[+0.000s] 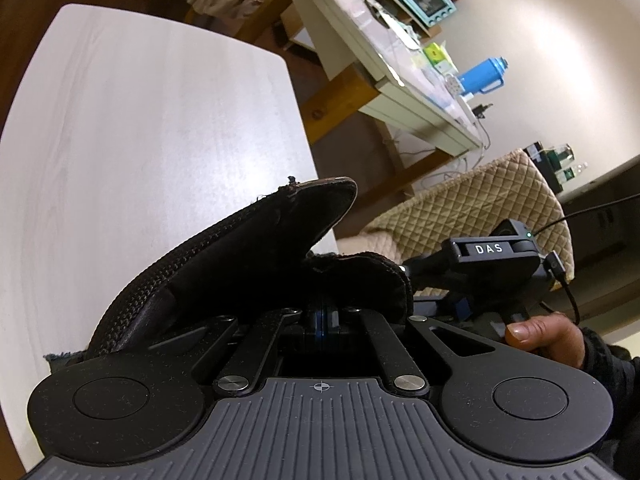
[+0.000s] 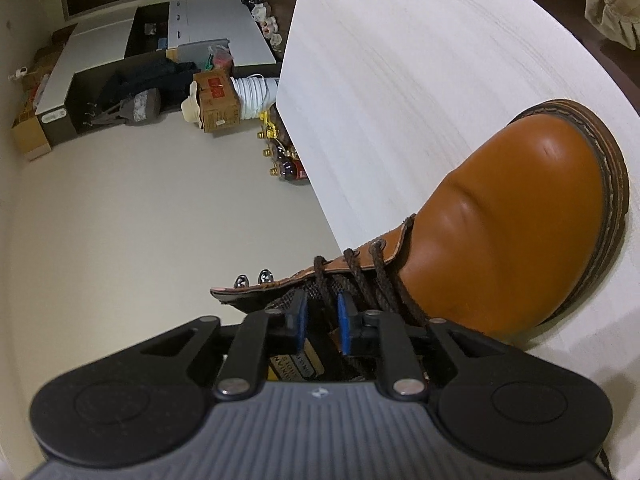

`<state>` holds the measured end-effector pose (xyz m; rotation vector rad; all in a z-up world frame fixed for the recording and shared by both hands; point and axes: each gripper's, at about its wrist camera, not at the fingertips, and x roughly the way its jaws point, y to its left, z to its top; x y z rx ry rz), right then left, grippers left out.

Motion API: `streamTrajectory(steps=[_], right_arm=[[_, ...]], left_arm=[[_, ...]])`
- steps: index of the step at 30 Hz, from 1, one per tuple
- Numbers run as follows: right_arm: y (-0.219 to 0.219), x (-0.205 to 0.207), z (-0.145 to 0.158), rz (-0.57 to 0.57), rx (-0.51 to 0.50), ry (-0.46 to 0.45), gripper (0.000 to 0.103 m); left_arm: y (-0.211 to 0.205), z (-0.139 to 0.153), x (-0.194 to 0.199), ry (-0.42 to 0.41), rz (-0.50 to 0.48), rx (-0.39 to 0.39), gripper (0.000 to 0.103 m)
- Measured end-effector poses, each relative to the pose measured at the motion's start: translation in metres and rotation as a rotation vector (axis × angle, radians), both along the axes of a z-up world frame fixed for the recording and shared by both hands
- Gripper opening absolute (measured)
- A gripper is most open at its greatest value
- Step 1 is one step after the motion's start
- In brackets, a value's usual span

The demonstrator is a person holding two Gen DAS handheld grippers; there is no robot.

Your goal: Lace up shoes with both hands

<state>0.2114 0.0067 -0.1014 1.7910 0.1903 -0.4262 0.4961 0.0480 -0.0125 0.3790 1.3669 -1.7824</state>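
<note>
**Boot held at the collar, lace running between the right pads**

The tan boot (image 2: pixel 516 216) is lying on the white table (image 2: pixel 400 60), its toe pointing away from the right gripper (image 2: pixel 322 320). That gripper is hovering right over the lacing, its blue pads (image 2: pixel 343 322) standing apart in the frame with the dark brown lace (image 2: pixel 384 280) running between them, not visibly pinched. The left gripper (image 1: pixel 322 314) is sitting clamped shut on the boot's black padded collar (image 1: pixel 360 280), the tongue (image 1: pixel 256 236) rising just beyond it. A person's hand (image 1: pixel 548 336) is holding the other tool nearby.

Soft indoor light, sharp focus, strong fisheye bending at edges.
</note>
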Motion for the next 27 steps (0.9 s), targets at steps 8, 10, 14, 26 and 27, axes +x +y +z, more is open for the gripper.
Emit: streamTrajectory(steps=[8, 10, 14, 26, 27], right_arm=[[-0.005, -0.024, 0.022, -0.062, -0.119, 0.042, 0.002], [-0.012, -0.03, 0.035, -0.1, -0.189, 0.052, 0.003], [-0.021, -0.036, 0.05, -0.131, -0.276, 0.073, 0.019], [0.002, -0.027, -0.002, -0.143, 0.055, -0.033, 0.021], [0.002, -0.026, -0.006, -0.145, 0.072, -0.043, 0.021]], left_arm=[[0.0, 0.0, 0.001, -0.008, -0.002, -0.002, 0.0], [0.001, 0.001, 0.002, -0.018, 0.001, 0.003, 0.0], [0.006, 0.008, 0.005, -0.051, 0.014, 0.005, 0.0], [0.055, 0.037, 0.015, -0.119, 0.159, -0.018, 0.0], [0.059, 0.038, 0.016, -0.115, 0.176, -0.016, 0.0]])
